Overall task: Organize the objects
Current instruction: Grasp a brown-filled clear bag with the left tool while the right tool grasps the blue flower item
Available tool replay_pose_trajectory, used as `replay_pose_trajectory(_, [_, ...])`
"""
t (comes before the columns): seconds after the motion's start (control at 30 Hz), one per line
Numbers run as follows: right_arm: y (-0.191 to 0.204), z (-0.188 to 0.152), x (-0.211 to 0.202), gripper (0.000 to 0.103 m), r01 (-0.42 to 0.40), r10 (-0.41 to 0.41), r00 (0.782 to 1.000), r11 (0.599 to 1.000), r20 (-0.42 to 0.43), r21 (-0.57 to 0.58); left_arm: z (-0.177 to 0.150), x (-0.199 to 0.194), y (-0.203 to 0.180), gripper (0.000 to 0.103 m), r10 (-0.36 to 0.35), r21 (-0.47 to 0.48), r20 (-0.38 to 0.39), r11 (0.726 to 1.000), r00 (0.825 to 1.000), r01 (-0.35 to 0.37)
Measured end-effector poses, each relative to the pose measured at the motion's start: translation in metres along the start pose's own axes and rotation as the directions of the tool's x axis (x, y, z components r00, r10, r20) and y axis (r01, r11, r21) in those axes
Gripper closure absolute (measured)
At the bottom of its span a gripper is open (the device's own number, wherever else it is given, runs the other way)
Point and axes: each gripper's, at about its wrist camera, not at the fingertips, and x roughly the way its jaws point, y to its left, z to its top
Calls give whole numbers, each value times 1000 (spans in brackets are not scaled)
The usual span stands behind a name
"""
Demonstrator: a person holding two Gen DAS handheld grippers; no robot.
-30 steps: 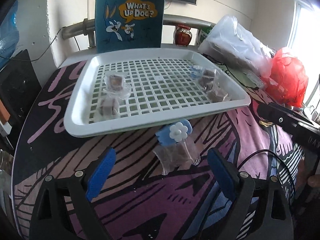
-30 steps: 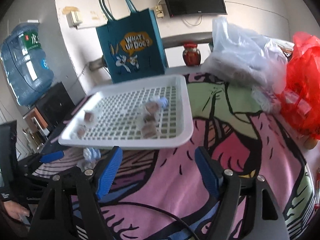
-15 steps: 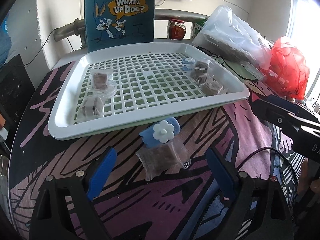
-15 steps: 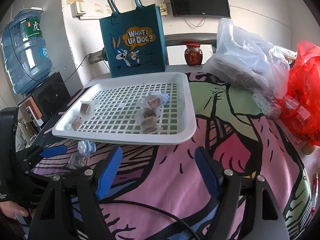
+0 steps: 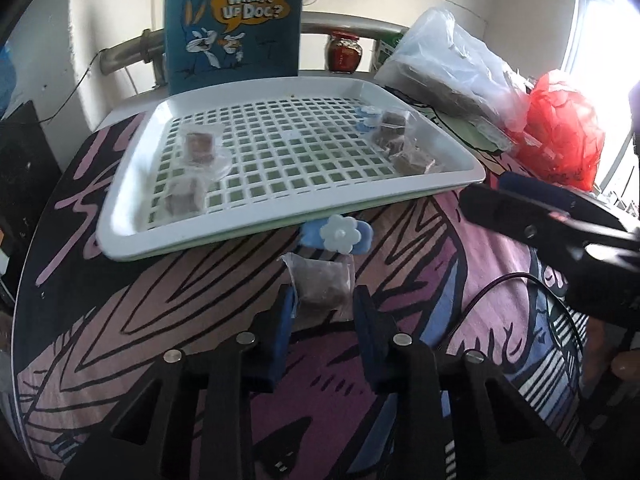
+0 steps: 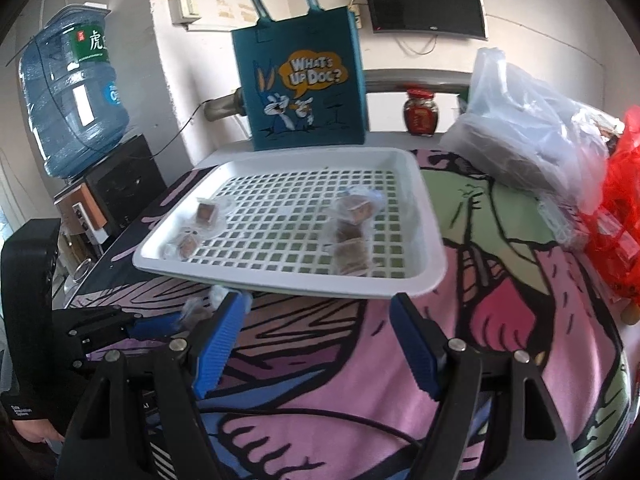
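**Blue pads close on the loose snack packet**

Clear plastic crinkles between the left gripper: its jaws have just been closing and now pinch the snack packet, which lies on the table just in front of the white tray, beside a blue flower clip. The right gripper hovers near the tray's front edge, jaws wide, holding nothing. Judged step: picking up. Next, probably a lift over the rim, then release among the packets inside the tray.

White walls, a mounted television, bright window.
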Motion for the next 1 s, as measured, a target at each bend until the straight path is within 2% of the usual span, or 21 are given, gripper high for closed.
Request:
replay_pose_trajectory(0.17, [20,-2,16,28,-52,51,997,998,-60,-27,-5,-11,23,75,16,-44,16,999,1000,-15])
replay_pose_trajectory(0.27, [34,-2,31,28,-107,103,989,994,-106,-33,-7,-16,35,75,51,-58,30,997,998,-49])
replay_pose_trajectory(0.4, [51,-2,54,29,-113,97,983,989,-158,-100,-6,-16,50,75,72,-91,35,993,997,-69])
replay_pose_trajectory(0.47, [56,-1,68,36,-107,83,979,987,-188,-120,-6,-16,52,75,76,-94,41,993,996,-72])
replay_pose_trajectory(0.53, [58,-1,79,49,-108,78,973,986,-219,-127,-6,-17,52,75,78,-94,45,993,996,-73])
replay_pose_trajectory(0.57, [59,0,81,52,-97,66,974,986,-218,-134,-6,-16,52,75,80,-93,46,993,996,-76])
replay_pose_trajectory(0.63, [60,1,81,79,-105,73,974,984,-214,-144,-6,-15,53,75,81,-94,45,993,996,-77])
replay_pose_trajectory(0.7, [61,-3,79,83,-108,73,973,982,-218,-157,-6,-14,52,75,84,-93,44,992,995,-80])
replay_pose_trajectory(0.87, [60,-15,53,83,-125,92,978,976,-185,-177,-6,-15,50,75,96,-84,50,992,994,-92])
replay_pose_trajectory(1.0, [44,-20,31,83,-85,64,988,984,-141,-154,-5,-14,45,75,106,-71,50,992,993,-103])
